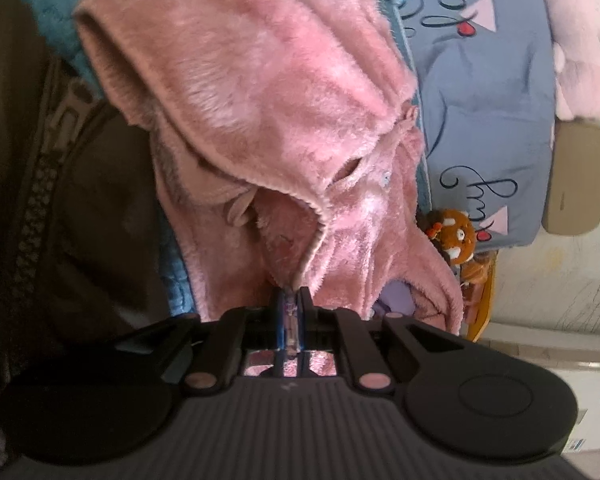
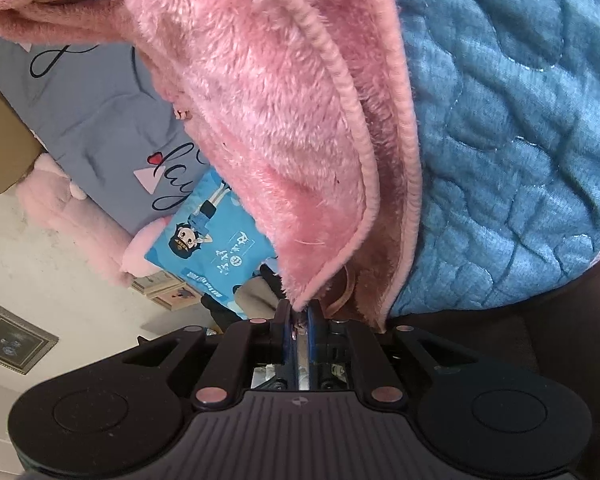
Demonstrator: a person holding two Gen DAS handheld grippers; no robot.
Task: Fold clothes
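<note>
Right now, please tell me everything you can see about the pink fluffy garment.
The pink fluffy garment looks like thick plush fleece with a stitched hem along its edges. A small pale button and short ties show near its middle. It is bunched and partly doubled over, not flat, lying over a quilted blue blanket. The left hand-held gripper is shut on one edge, and the right hand-held gripper is shut on a hemmed corner.
</note>
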